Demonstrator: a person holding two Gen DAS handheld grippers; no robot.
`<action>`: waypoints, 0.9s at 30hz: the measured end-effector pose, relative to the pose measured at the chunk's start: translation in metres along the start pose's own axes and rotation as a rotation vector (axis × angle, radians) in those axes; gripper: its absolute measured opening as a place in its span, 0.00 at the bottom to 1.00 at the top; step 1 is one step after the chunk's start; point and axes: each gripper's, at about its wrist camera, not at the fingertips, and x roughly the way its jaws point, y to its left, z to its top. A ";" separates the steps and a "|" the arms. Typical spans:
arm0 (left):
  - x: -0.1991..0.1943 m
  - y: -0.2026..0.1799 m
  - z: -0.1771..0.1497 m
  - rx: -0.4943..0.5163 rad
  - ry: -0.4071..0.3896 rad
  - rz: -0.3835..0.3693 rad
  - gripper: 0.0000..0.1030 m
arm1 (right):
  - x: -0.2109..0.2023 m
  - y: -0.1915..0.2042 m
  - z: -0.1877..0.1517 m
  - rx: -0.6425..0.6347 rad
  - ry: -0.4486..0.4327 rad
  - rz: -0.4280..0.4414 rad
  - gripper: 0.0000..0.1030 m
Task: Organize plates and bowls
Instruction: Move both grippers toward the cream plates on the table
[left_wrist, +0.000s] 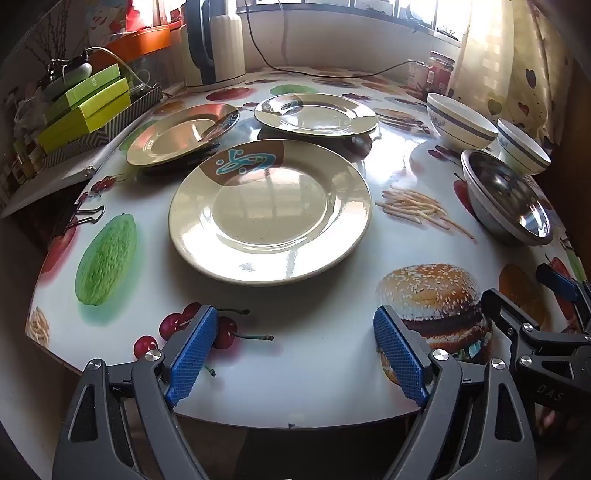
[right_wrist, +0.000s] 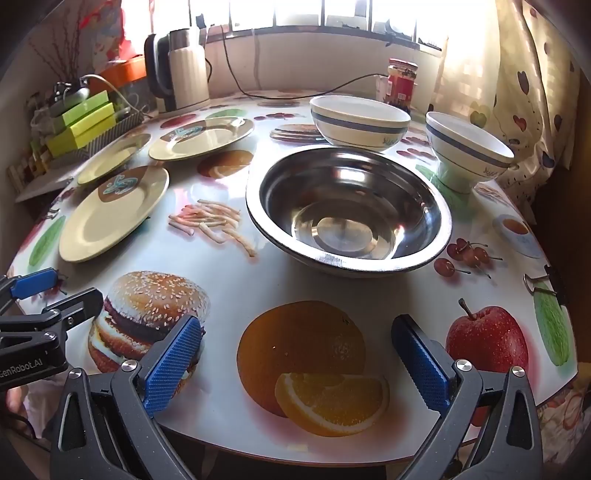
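Observation:
Three cream plates lie on the table: a near one (left_wrist: 269, 210) straight ahead of my left gripper (left_wrist: 295, 325), one at the back left (left_wrist: 181, 134) and one at the back (left_wrist: 316, 114). A steel bowl (right_wrist: 347, 210) sits ahead of my right gripper (right_wrist: 295, 332); it also shows in the left wrist view (left_wrist: 506, 195). Two white bowls with blue bands stand behind it, one at the back (right_wrist: 360, 120) and one at the right (right_wrist: 467, 147). Both grippers are open and empty above the table's near edge. The near plate also shows in the right wrist view (right_wrist: 110, 214).
The round table (left_wrist: 314, 369) has a cloth printed with foods. A kettle (left_wrist: 214, 40) with a cord, stacked green boxes (left_wrist: 88, 103) and a red jar (right_wrist: 400, 83) stand along the back. A curtain (right_wrist: 517, 74) hangs at the right. Binder clips (left_wrist: 86, 216) grip the table edge.

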 end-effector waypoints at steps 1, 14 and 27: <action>0.000 0.000 0.000 -0.001 0.002 0.000 0.84 | 0.000 0.000 0.000 0.000 -0.004 0.001 1.00; 0.002 -0.002 0.004 0.021 -0.008 -0.015 0.84 | 0.000 0.000 -0.002 -0.003 -0.019 0.002 1.00; -0.002 0.000 -0.001 0.004 -0.025 -0.019 0.84 | -0.010 -0.001 -0.005 -0.001 -0.045 0.047 1.00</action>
